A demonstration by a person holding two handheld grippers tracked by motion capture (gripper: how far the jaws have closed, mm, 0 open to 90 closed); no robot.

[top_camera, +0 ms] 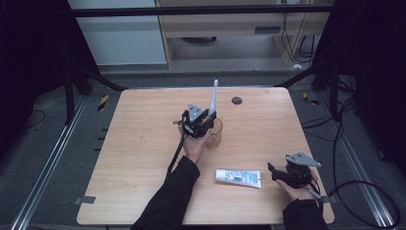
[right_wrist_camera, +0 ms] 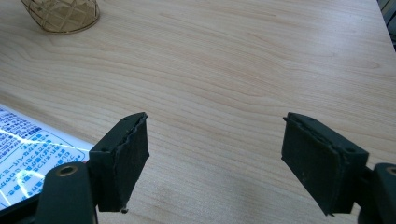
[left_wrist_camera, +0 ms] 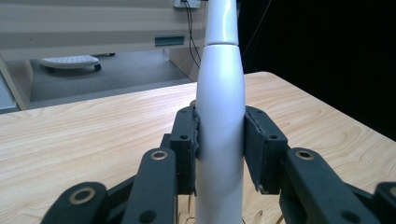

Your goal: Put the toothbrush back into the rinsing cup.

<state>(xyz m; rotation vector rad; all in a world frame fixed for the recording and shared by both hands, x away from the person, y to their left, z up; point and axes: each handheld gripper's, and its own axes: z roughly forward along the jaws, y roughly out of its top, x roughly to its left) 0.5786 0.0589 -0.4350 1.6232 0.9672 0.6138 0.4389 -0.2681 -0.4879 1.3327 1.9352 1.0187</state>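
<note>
White electric toothbrush (left_wrist_camera: 219, 116) stands upright, clamped between the left gripper's (top_camera: 198, 120) pads over the amber glass cup (top_camera: 215, 136) at table centre. At four o'clock from the cup, the right gripper (right_wrist_camera: 215, 158) gapes wide beside the toothpaste tube (top_camera: 238, 177).

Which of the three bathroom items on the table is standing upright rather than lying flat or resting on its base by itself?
The white electric toothbrush: it points upward, clamped in the left gripper over the amber glass. The toothpaste tube lies flat on the table.
</note>
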